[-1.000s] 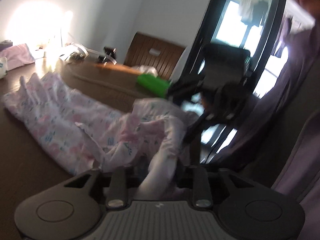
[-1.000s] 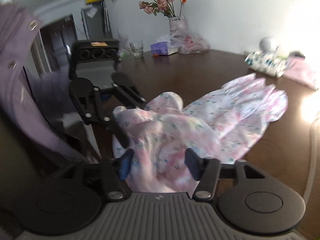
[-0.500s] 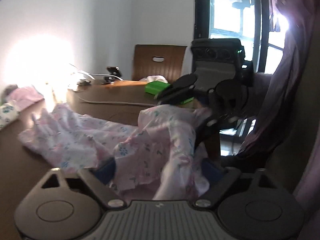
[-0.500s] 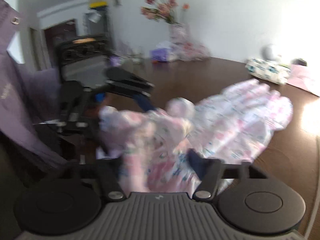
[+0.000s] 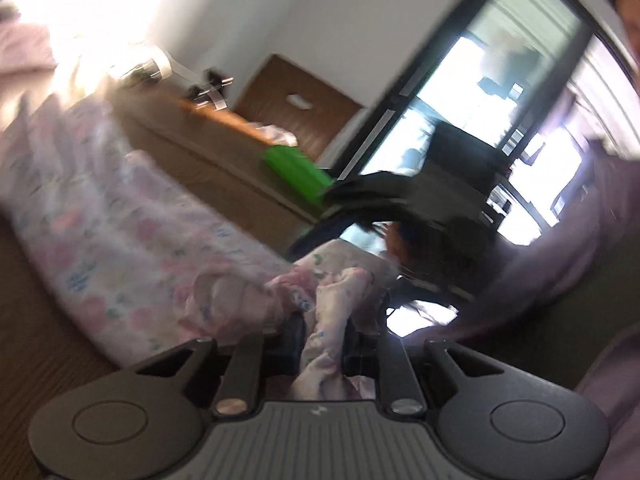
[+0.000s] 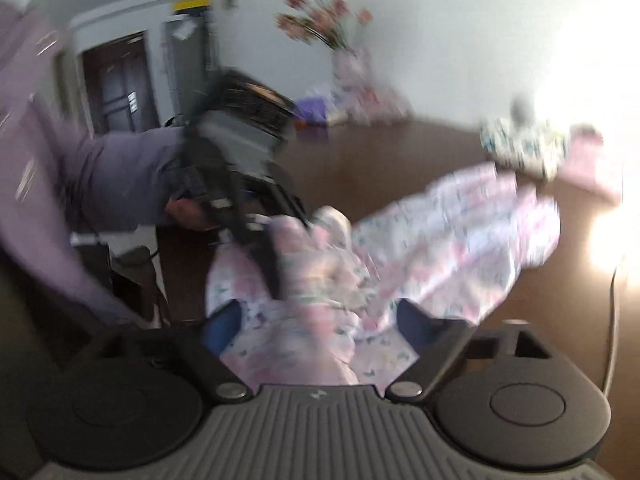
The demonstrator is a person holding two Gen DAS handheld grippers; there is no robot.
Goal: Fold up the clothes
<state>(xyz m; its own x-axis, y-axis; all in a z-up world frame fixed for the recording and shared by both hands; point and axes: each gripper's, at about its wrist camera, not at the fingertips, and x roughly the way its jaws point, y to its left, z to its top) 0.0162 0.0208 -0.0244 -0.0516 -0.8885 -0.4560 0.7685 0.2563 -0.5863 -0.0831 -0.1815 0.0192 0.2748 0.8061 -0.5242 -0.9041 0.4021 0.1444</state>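
between your left gripper point(image 5: 322, 340) fingers a bunched twist of the floral garment point(image 5: 120, 240) is pinched tight, while your right gripper point(image 6: 320, 316) stands wide apart with cloth heaped loose between its blue pads point(image 6: 224, 322), gripping nothing that i can see. beyond both sets of fingertips the rest of it trails flat across the dark table point(image 6: 400, 152) toward the far side. judge it thin, light and limp: it will sag and slide, so take it at a hem or corner, not the bunched middle.

pink floral garment point(image 6: 460, 232), dark brown table point(image 6: 400, 152)
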